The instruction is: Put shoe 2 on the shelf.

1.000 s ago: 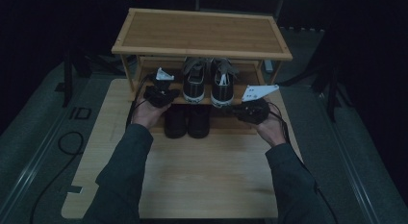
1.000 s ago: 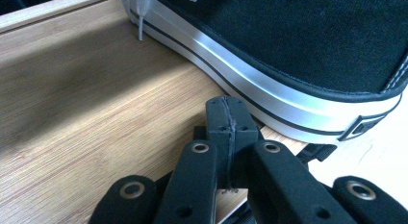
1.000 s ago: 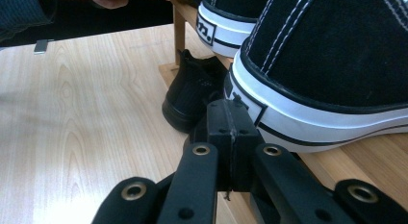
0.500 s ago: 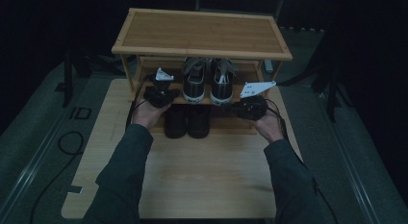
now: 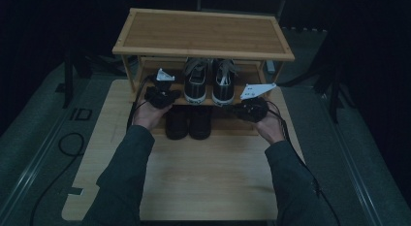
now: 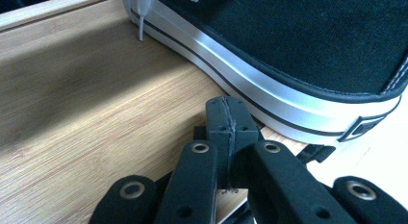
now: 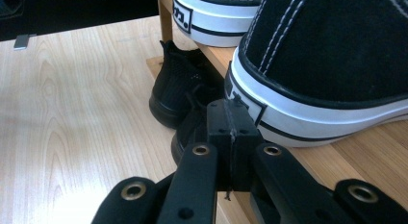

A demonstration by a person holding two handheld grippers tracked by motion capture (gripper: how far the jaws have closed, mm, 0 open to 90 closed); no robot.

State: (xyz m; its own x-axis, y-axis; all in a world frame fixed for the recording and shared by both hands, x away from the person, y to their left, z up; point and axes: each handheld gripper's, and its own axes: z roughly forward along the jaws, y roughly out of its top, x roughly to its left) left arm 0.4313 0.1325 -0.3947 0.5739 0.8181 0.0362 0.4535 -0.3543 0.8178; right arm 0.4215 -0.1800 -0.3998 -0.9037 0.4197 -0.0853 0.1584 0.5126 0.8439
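Note:
A pair of black sneakers with white soles (image 5: 209,83) stands on the middle shelf of a wooden shoe rack (image 5: 203,34). My left gripper (image 5: 164,94) is shut and holds nothing. Its tip (image 6: 226,111) rests just beside the left sneaker's white sole (image 6: 269,89), low over the shelf board (image 6: 96,113). My right gripper (image 5: 249,108) is shut and empty too. Its tip (image 7: 230,116) sits close to the heel of the right sneaker (image 7: 337,56). Whether either tip touches a sole I cannot tell.
A pair of plain black shoes (image 5: 188,121) stands under the shelf at the rack's front, also seen as black shoes (image 7: 178,89) past the right jaws. The light wooden table (image 5: 208,187) stretches toward the person. Cables (image 5: 68,143) trail on the dark floor at the left.
The right gripper has crept slightly toward the right sneaker's heel. The left gripper has stayed put. Both stay shut.

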